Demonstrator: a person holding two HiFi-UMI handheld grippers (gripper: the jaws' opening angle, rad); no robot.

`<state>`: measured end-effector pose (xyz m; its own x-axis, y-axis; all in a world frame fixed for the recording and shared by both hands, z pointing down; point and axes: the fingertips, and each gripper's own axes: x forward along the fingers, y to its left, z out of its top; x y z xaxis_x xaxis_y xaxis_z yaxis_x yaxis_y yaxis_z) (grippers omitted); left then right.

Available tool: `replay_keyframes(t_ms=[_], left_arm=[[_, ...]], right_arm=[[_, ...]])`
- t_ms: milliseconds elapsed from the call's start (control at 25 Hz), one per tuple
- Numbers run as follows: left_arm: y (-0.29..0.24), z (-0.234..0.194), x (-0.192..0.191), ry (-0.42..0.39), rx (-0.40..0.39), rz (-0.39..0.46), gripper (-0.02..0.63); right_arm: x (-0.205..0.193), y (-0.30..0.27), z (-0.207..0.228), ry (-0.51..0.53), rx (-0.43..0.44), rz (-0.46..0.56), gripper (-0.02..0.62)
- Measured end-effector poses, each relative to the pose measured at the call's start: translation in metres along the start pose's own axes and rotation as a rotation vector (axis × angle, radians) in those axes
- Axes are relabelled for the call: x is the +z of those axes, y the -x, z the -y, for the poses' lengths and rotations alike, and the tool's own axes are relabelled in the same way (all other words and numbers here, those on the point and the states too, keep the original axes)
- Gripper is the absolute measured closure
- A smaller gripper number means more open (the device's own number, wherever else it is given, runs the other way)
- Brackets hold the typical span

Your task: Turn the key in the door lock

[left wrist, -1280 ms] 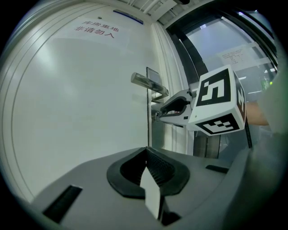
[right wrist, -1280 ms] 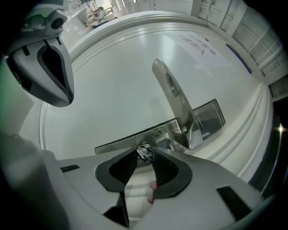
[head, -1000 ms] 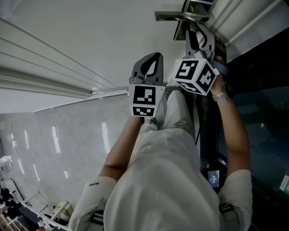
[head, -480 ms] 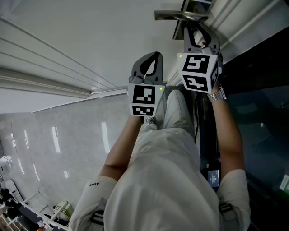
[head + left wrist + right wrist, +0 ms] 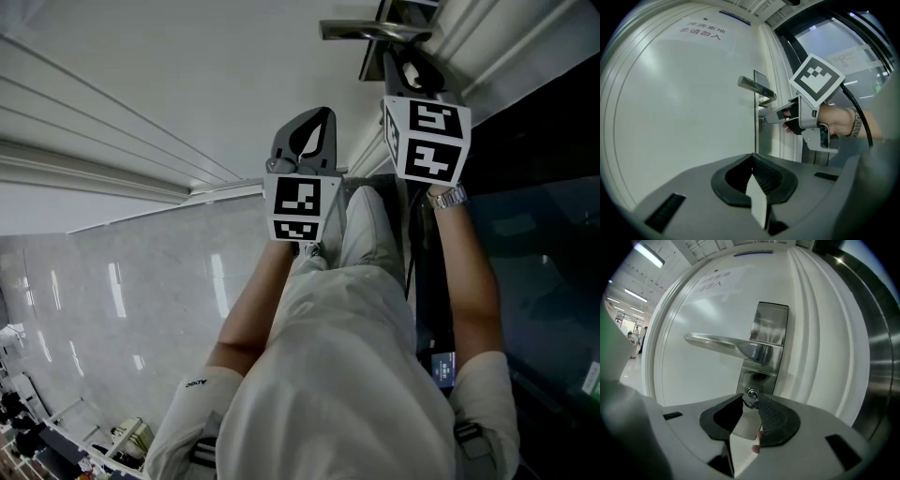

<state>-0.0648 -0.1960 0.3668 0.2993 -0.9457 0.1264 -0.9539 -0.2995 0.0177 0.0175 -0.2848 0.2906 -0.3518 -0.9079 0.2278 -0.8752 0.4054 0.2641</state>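
My right gripper pinches the key, which sits in the lock just under the handle. I judge the turn itself is in hand. Next I roll the wrist about the key's axis without pulling. The handle above crowds that roll. My left gripper hangs off the door, jaws together, empty.

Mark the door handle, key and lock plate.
door handle (image 5: 722, 342): right gripper view, middle of lever
key (image 5: 751, 397): right gripper view, its head
lock plate (image 5: 771, 323): right gripper view, upper part
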Motion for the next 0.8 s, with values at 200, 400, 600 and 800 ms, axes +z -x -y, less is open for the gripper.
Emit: replay_keyframes(t_ms=[200, 400, 600, 800], left_arm=[[0.0005, -0.0001, -0.0007, 0.004, 0.000, 0.000, 0.597], [0.0009, -0.0026, 0.0006, 0.007, 0.004, 0.004, 0.598], [0.0019, -0.0064, 0.0008, 0.009, 0.012, 0.003, 0.598], [0.0009, -0.0035, 0.0013, 0.010, 0.008, 0.006, 0.598]], right_arm=[[-0.0012, -0.0003, 0.0013, -0.170, 0.064, 0.016, 0.489], [-0.0030, -0.0001, 0.0038, -0.261, 0.068, 0.021, 0.578], [-0.0048, 0.0000, 0.0057, -0.449, 0.118, 0.011, 0.578], [-0.0070, -0.0010, 0.0086, -0.768, 0.171, 0.035, 0.578]])
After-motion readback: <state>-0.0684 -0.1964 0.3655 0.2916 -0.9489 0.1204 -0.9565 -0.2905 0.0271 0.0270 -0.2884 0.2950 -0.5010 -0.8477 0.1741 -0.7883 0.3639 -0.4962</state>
